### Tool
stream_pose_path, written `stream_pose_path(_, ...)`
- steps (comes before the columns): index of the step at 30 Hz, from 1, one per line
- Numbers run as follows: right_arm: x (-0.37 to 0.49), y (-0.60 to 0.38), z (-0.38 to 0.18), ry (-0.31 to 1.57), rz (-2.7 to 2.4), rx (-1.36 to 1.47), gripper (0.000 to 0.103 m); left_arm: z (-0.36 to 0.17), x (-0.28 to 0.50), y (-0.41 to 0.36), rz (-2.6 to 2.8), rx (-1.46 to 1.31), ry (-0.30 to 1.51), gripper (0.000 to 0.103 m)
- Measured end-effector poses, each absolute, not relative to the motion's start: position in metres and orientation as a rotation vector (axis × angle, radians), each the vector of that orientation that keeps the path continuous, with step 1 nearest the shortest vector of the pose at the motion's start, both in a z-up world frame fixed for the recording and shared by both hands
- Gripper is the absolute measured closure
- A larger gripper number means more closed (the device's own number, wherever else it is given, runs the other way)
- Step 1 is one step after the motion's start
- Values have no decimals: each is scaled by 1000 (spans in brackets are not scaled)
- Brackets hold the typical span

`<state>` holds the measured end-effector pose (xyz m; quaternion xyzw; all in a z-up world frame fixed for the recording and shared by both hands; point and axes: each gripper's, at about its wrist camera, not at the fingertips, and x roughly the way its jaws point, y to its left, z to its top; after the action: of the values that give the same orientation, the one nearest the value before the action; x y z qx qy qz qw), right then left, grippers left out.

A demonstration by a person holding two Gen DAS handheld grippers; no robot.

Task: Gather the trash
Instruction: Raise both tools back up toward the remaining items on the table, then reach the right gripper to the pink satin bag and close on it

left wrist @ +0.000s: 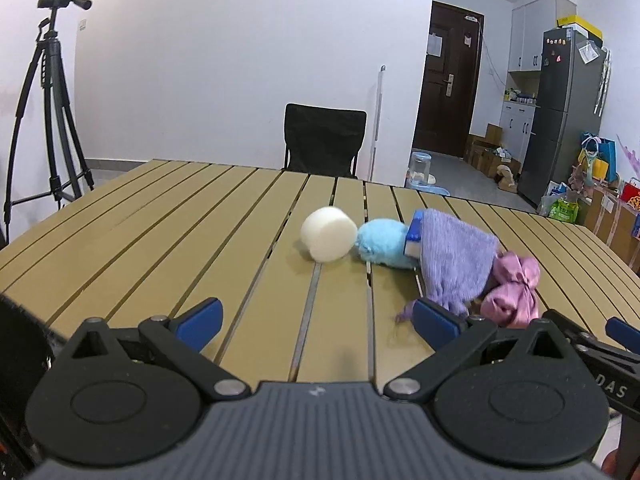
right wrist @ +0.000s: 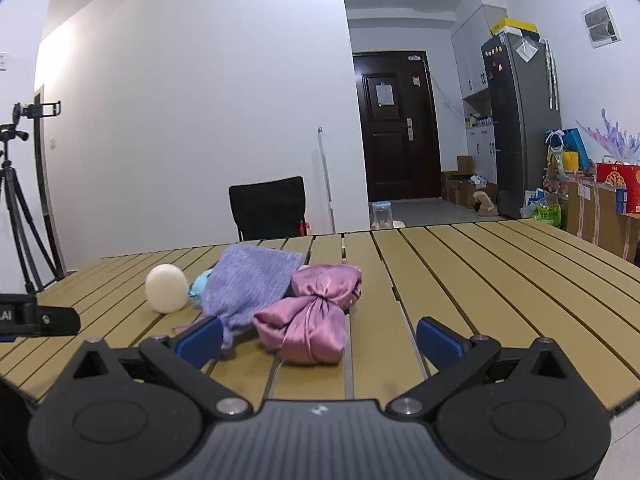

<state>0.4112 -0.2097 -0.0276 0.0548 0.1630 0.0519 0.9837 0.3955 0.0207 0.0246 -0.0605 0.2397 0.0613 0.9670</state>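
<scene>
Trash sits in a small cluster near the middle of the slatted table [left wrist: 160, 216], and I read it from left to right. First comes the white foam roll [left wrist: 329, 233], lying on its side. Touching its right end is a fluffy light blue ball [left wrist: 380, 243]. Next to that a purple cloth pouch [left wrist: 452, 258] is draped over a small blue and white box [left wrist: 414, 238], only one end of which shows. At the far right lies a pink satin pouch [left wrist: 514, 288], tied around its middle, just beside the purple one.

My left gripper [left wrist: 316, 320] hovers low over the near edge of the table, jaws spread wide and holding nothing; its right finger tip is close to the lower corner of the purple cloth pouch, though I cannot tell whether they touch. My right gripper [right wrist: 318, 338] is also spread wide and empty, and from its camera the pink satin pouch [right wrist: 310, 322] lies between the two fingers, just ahead of them. The purple cloth pouch [right wrist: 250, 284] reaches down behind the left finger, with the white foam roll [right wrist: 167, 288] further left.

Beyond the table stand a black chair [left wrist: 324, 138], a tripod [left wrist: 44, 112] at the left wall, and a dark fridge [left wrist: 564, 112] at the right.
</scene>
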Motion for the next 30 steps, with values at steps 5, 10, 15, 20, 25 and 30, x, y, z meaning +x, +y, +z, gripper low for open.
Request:
stream_pose_path(5, 443, -208, -28, 364, 96, 123, 1, 29, 421, 16, 121, -106, 483, 0)
stream_pose_path(10, 475, -202, -31, 424, 73, 124, 4, 28, 443, 13, 107, -110, 495, 0)
stream_pose_path(15, 500, -195, -35, 495, 53, 115, 11, 25, 461, 11, 92, -121, 516, 0)
stream_pose_path(20, 519, -189, -40, 536, 48, 96, 15, 19, 473, 12, 87, -143, 548, 0)
stream_pose_path(25, 527, -189, -42, 560, 71, 123, 25, 13, 478, 9, 77, -138, 571, 0)
stream_pose_path(30, 527, -192, -44, 580, 115, 154, 40, 9, 481, 7, 62, -136, 584, 0)
